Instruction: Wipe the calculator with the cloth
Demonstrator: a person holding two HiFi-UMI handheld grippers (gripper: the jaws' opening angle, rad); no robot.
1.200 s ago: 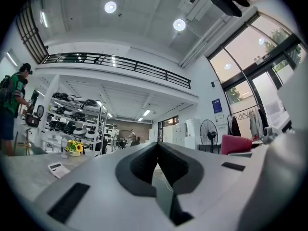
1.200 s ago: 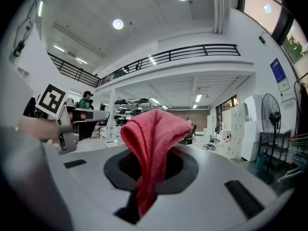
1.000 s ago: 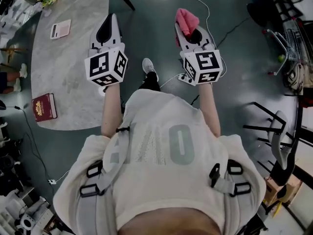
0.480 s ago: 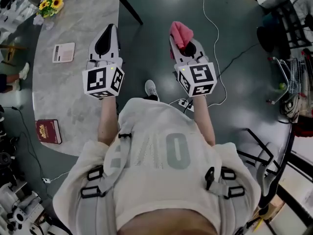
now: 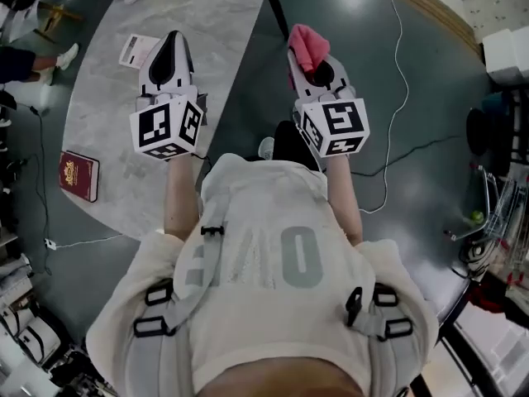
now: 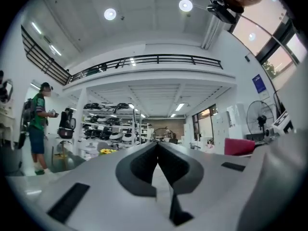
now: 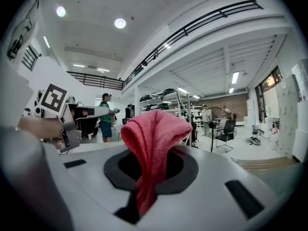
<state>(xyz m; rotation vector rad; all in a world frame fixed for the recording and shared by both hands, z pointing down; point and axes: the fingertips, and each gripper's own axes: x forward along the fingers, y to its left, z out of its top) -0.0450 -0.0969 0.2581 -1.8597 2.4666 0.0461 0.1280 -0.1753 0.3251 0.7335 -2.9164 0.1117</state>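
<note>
While looking steeply down from the head view: a person in a pale shirt standing at the edge of a grey marbled worktop, one gripper in each hand, both pointing forward. Left gripper over the worktop, jaws pressed together with nothing between them. Right gripper out over the dark floor, clamped on a pink cloth bunched up above the jaw tips. White calculator flat on the worktop, just left of the left gripper's tip, apart from the cloth. Red book near the worktop's nearer edge. White cable trailing across the floor at right.
</note>
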